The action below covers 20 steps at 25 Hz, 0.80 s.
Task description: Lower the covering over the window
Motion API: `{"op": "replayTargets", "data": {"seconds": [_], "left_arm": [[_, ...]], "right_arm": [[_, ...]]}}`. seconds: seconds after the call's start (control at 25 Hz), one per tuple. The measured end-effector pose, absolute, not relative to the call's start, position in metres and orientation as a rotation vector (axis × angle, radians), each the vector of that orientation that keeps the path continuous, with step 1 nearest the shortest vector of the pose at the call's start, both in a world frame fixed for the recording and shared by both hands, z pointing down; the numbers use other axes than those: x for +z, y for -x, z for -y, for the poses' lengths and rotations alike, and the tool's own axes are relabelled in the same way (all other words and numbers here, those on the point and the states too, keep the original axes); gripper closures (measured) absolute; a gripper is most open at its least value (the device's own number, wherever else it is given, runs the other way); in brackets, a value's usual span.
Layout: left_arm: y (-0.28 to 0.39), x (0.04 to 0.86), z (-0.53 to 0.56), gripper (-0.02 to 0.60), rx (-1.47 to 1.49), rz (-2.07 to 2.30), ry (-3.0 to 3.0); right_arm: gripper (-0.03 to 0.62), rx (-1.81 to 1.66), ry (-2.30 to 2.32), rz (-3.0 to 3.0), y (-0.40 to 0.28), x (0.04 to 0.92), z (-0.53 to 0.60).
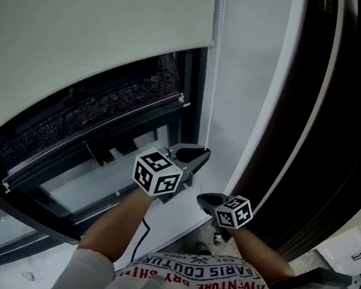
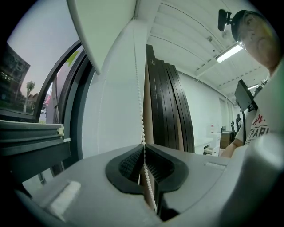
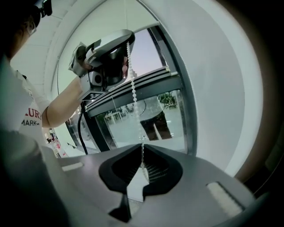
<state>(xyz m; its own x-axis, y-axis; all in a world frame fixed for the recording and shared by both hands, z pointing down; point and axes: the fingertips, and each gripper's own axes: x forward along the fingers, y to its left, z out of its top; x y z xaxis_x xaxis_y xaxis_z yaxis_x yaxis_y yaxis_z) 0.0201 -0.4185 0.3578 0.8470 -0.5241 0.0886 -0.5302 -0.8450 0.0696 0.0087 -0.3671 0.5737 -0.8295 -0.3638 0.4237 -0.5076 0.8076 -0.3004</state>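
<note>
A pale roller blind (image 1: 84, 19) covers the upper part of the dark-framed window (image 1: 105, 125); its lower edge hangs above the glass. A white bead chain (image 1: 214, 80) drops beside the frame. My left gripper (image 1: 195, 154) is shut on the chain, which runs between its black pads (image 2: 133, 164) in the left gripper view. My right gripper (image 1: 207, 202) sits lower and nearer me, also shut on the bead chain (image 3: 133, 88), which enters its closed jaws (image 3: 142, 150). In the right gripper view the left gripper (image 3: 126, 44) shows above, higher on the same chain.
A white wall strip (image 1: 246, 83) lies right of the chain. Tall dark panels (image 1: 299, 122) lean further right. A white sill (image 1: 177, 228) runs below the window, with a black cable (image 1: 141, 236) by my left arm. A dark object (image 1: 314, 282) stands at the bottom right.
</note>
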Motion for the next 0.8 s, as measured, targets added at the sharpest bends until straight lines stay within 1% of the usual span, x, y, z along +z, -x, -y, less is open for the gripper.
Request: {"op": "replayTargets", "data": {"seconds": [0.44,0.72,0.8], "left_arm": [[-0.016,0.434,0.417,0.569,0.260,0.853,-2.859],[-0.011,0.446,0.424,0.569,0.216,0.878,-2.820],[-0.012,0.446,0.423,0.569,0.221,0.877,-2.828]], "right_arm": [[0.574,0.749,-0.596,2.494,-0.019,0.635,0.347],[0.572,0.760,-0.562,2.507,-0.025,0.634,0.344],[0.561,0.765,-0.546,2.515,-0.026,0.629,0.345]]}}
